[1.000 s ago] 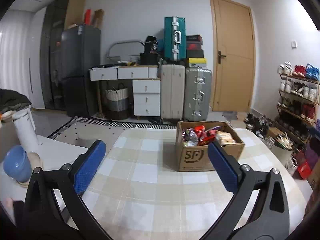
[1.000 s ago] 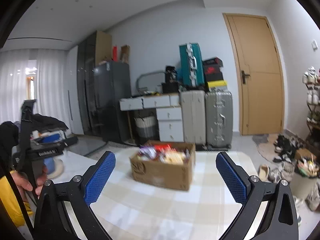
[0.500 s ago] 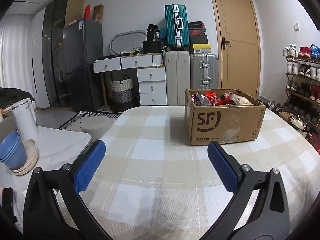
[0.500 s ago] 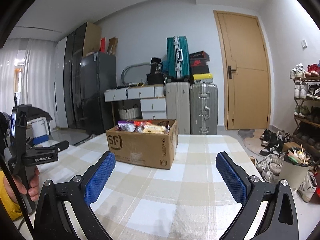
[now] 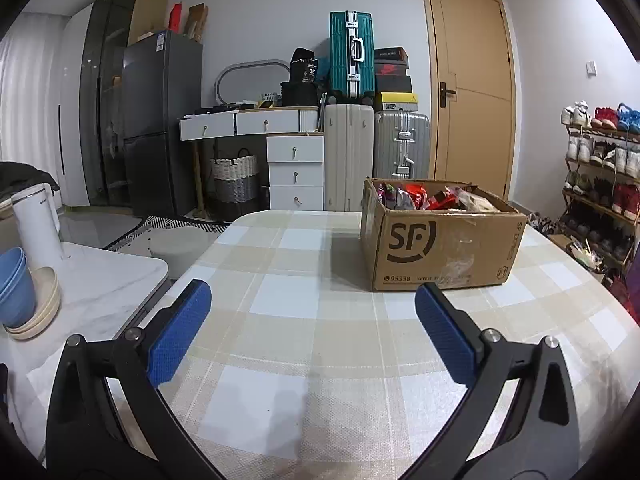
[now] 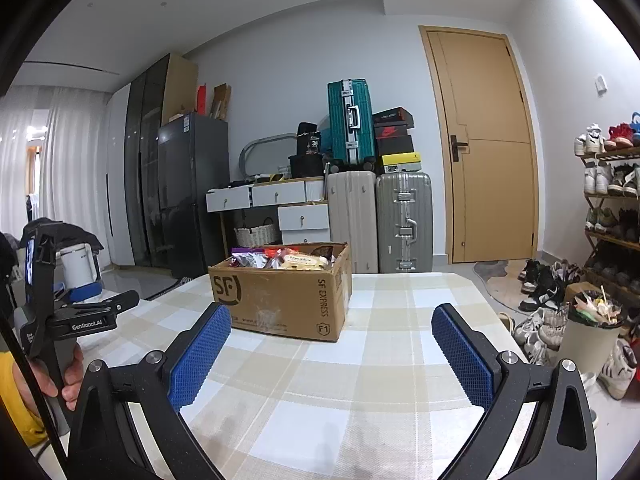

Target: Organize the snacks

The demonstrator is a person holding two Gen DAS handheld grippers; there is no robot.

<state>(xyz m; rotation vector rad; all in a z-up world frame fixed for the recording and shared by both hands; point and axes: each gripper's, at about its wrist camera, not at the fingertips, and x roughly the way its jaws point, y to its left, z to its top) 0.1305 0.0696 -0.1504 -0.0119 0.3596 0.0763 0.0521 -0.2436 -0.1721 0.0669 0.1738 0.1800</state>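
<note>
Brown cardboard box [image 5: 440,236] on checked surface [image 5: 320,320], colourful snack packets [image 6: 280,258] piled inside. Left claw [image 5: 312,312], right claw [image 6: 332,332] near box, jaws apart, empty, likely ready for reaching.

Both feeds reach me sharp, with no motion blur. The room is evenly lit from overhead, a cool white cast on the walls. In the right wrist view a bright curtain [image 6: 60,184] glows at the far left. Soft shadows fall on the bench [image 5: 320,344] under my jaws and left of the cardboard box [image 5: 440,248]. Fisheye bending curves the door [image 6: 488,140] and shoe rack [image 5: 600,176]; black vignette rings every corner.
</note>
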